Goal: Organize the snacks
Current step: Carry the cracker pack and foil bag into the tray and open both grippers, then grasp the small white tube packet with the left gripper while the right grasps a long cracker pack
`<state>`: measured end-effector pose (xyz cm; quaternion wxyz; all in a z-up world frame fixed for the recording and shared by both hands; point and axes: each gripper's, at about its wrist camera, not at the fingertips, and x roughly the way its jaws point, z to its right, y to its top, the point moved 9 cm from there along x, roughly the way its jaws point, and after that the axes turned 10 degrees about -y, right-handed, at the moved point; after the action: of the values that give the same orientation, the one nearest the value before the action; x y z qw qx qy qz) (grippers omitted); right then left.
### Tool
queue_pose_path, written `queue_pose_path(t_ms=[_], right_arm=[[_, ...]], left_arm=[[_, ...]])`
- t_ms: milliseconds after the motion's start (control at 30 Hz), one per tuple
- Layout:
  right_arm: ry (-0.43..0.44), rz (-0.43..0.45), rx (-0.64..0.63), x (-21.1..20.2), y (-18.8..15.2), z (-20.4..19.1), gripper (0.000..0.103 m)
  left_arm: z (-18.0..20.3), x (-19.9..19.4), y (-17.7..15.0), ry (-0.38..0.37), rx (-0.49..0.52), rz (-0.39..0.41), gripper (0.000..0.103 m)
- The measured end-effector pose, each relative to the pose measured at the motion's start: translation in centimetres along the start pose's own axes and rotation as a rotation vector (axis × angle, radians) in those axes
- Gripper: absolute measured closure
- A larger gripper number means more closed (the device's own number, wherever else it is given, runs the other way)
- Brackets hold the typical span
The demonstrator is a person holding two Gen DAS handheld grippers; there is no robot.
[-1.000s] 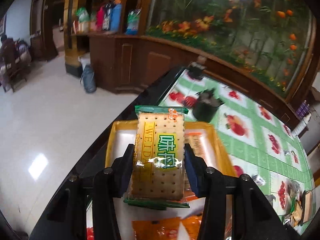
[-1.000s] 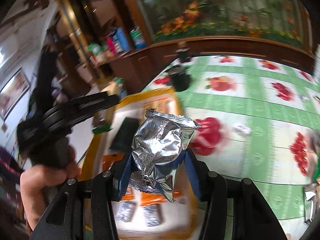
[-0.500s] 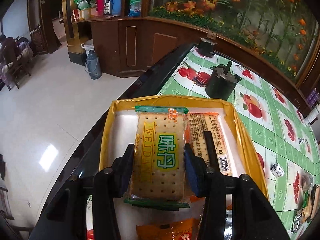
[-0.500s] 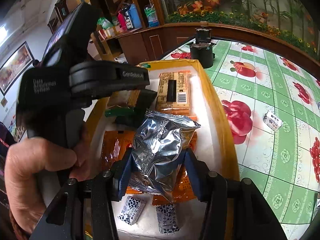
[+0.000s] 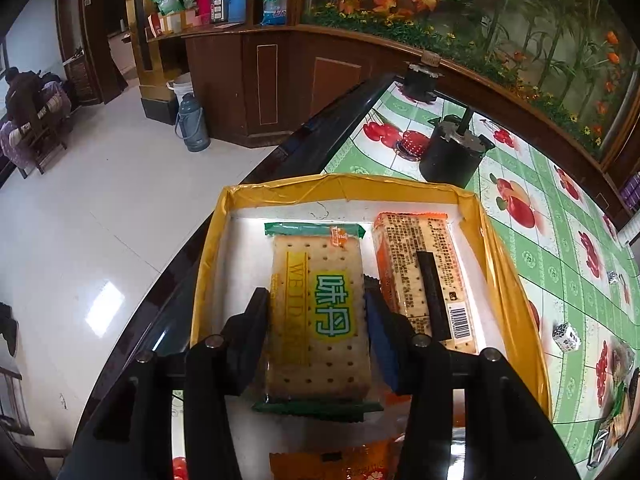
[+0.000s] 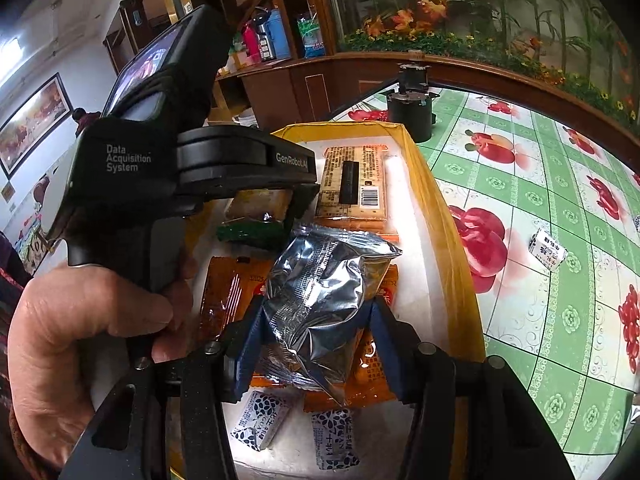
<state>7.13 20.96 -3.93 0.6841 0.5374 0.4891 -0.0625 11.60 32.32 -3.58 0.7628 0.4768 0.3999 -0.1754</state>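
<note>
Left tongs (image 5: 318, 336), jaws just widened, flank the green cracker pack (image 5: 318, 312), apparently released onto the floor of the yellow tray (image 5: 512, 280); its long axis runs along the fingers, parallel to the orange cracker pack (image 5: 424, 268) just right of it. Right tongs (image 6: 316, 344) clench a silver foil pouch (image 6: 320, 304) above the tray's nearer half, over orange packets (image 6: 228, 300). The tray sits at the edge of a desk (image 6: 540, 184) with a fruit-print cloth; beyond it, wooden cabinets and a tiled floor.

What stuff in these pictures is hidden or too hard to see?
- Silver bag's printed front: right wrist view, only its foil back faces the camera.
- Orange packets: right wrist view, partly covered by the bag.
- Tray's near end: left wrist view, hidden behind the left gripper and green cracker pack.
</note>
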Motion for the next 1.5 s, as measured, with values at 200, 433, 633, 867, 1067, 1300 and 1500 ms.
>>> queue_pose_path(t_ms=[200, 433, 633, 867, 1067, 1300, 1500], right_arm=[[0.018, -0.006, 0.018, -0.5, 0.1, 0.5, 0.046], [0.078, 0.032, 0.071, -2.8, 1.0, 1.9, 0.045], [0.122, 0.071, 0.158, -4.6, 2.0, 4.1, 0.045], [0.168, 0.112, 0.296, -7.0, 2.6, 8.7, 0.045], [0.012, 0.159, 0.418, -9.9, 0.4, 18.0, 0.045], [-0.316, 0.171, 0.572, -13.4, -4.5, 31.5, 0.046], [-0.296, 0.097, 0.729, -13.3, -8.5, 38.3, 0.046]], left_arm=[[0.4, -0.5, 0.2, -0.012, 0.002, 0.022, 0.04], [1.2, -1.7, 0.7, -0.02, 0.021, 0.073, 0.039], [1.2, -1.9, 0.7, -0.022, 0.019, 0.078, 0.039], [1.8, -2.2, 0.7, -0.034, 0.042, 0.084, 0.039], [4.3, -3.5, 0.7, -0.099, 0.098, 0.123, 0.039], [11.5, -7.0, -0.4, -0.312, 0.258, 0.185, 0.039], [18.3, -6.2, -3.9, -0.525, 0.314, 0.018, 0.03]])
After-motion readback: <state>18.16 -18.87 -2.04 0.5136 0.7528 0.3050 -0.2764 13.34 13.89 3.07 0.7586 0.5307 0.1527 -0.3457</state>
